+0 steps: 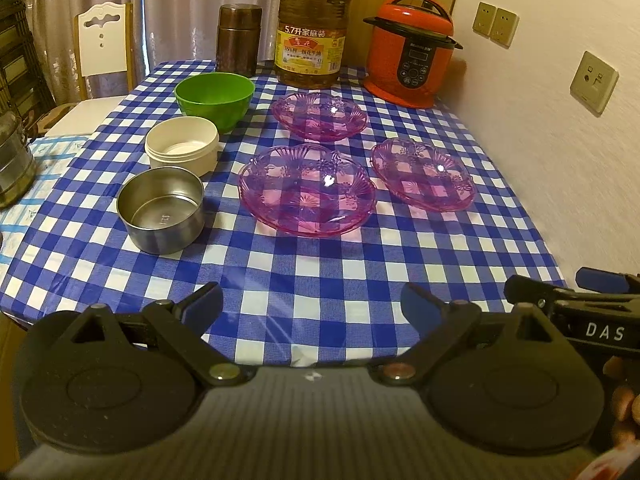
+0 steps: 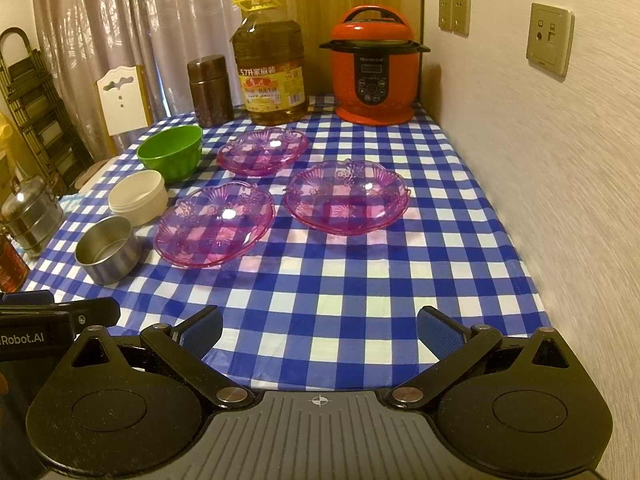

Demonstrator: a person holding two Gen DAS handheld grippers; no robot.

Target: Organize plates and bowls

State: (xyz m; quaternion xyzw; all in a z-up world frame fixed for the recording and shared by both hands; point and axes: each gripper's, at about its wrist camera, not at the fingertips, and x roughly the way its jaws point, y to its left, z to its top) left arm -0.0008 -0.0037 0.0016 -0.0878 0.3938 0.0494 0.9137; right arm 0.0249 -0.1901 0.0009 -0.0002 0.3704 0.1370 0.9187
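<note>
While both claws hang low over the near edge of the table (image 2: 460, 240), nothing is in their grip. The left claw (image 1: 311, 304) has its blue-padded fingers (image 1: 206, 300) spread wide apart, with only checked cloth between them; the right claw (image 2: 319, 330) stands just as wide, its pads (image 2: 440, 332) empty too.

Seen from the left wrist, three bowls run in a slanting row at about ten o'clock: the steel bowl (image 1: 162, 210) nearest, the cream bowl (image 1: 182, 145) just behind it, and the green bowl (image 1: 215, 98) farthest back. The cream and green bowls look to be touching, though I cannot be sure from this angle.

Three pink see-through plates sit apart from one another. The large pink plate (image 1: 307, 189) lies at twelve o'clock, just beside the steel bowl. The right-hand pink plate (image 1: 422, 174) is at one o'clock, nearer the wall (image 2: 560, 160). The far pink plate (image 1: 319, 115) sits beyond the large one, level with the green bowl.

Along the back edge, from eleven round to one o'clock, stand a brown canister (image 1: 239, 38), a big bottle of cooking oil (image 1: 312, 36) with a yellow label, and a red pressure cooker (image 1: 412, 52) close to the wall. Off the table at nine o'clock stands a stacked steel food carrier (image 2: 32, 212), and a white chair (image 2: 122, 98) stands by the curtain (image 2: 140, 20).
</note>
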